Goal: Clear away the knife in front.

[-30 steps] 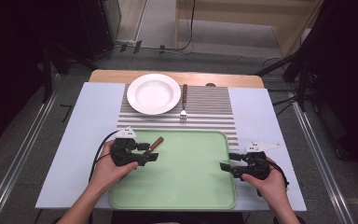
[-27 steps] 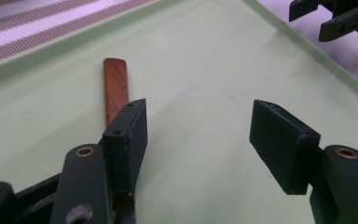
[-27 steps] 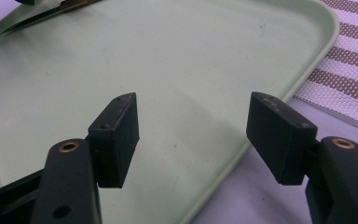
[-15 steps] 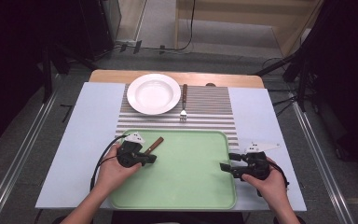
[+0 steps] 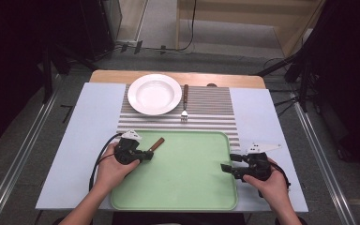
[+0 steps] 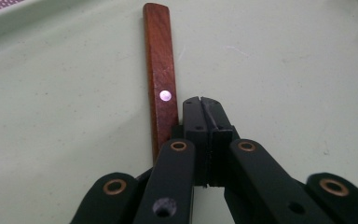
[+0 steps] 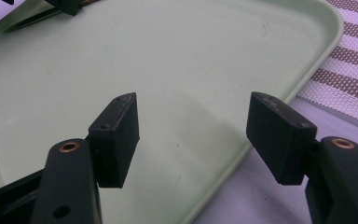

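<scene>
The left gripper (image 6: 204, 105), jaws pressed together, lies just right of the brown wooden riveted utensil handle (image 6: 160, 70) on the pale green plastic tray (image 5: 187, 183) at centre-left of the high view. Whether anything is pinched cannot be told. A lift may leave the utensil behind or let it swing, while the right gripper (image 7: 193, 135) is held wide open at the tray's right edge.

**Table setting and room around the work**

A white round plate (image 5: 154, 93) sits at the far left of a brown-and-white striped placemat (image 5: 211, 110). Just beside the plate, to its right, a fork (image 5: 184, 102) lies on the placemat, with its dark handle pointing away and its tines toward the near side. The placemat rests on a pale blue-grey sheet (image 5: 86, 126) that covers most of the table (image 5: 178, 77), whose wooden far edge shows as a strip beyond it. On the grey floor behind the table run black cables (image 5: 168, 47). Dark stands (image 5: 304, 70) rise at both sides of the room.
</scene>
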